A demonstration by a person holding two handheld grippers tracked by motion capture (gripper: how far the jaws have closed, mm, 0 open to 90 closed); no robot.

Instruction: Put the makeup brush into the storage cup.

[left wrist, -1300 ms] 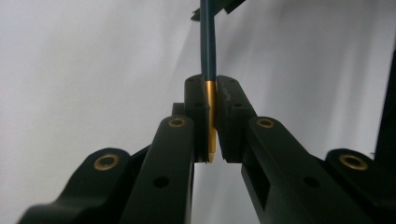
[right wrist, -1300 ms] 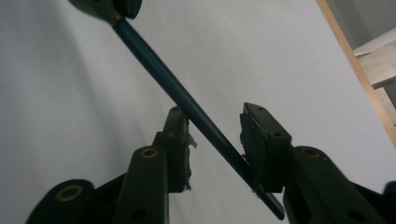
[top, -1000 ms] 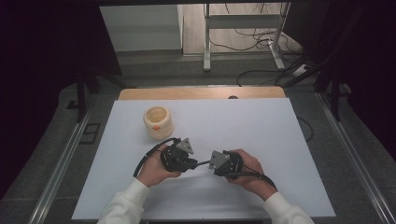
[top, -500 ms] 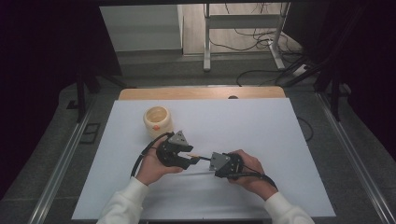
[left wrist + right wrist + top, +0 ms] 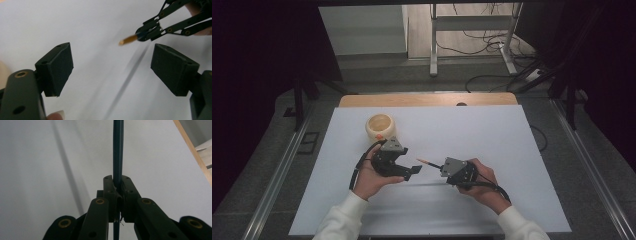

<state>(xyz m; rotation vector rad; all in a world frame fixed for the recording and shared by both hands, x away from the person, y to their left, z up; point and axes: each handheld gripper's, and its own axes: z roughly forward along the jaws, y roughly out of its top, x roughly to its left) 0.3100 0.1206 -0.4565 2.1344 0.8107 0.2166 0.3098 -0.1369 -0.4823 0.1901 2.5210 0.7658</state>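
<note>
Across the middle of the high view, a broad white bench [image 5: 492, 140] with a pale wooden strip along its 12 o'clock edge. Toward 10 o'clock of the hands, a small cream-coloured round ceramic pot [image 5: 380, 127], standing upright and apart from both hands. Just below it, the left claw [image 5: 411, 161], now spread wide with nothing between the pads, having just been opening over the past second; a second ago drawn up close against the right claw, now backed off with a clear gap between. At 3 o'clock of it, the right claw [image 5: 438, 166], pressed together and pinching a thin dark blue pencil-like stick with a tan tip [image 5: 428, 162]. Tip pointing toward 9 o'clock, at the open left claw, free in the air above the bench; seen from the left gripper view [image 5: 128, 40], stick and tip poking out beyond the far claw. Likely meaning: hand-over finished, stick now carried by the right side alone, left side free for whatever comes next, perhaps steadying the pot.
</note>
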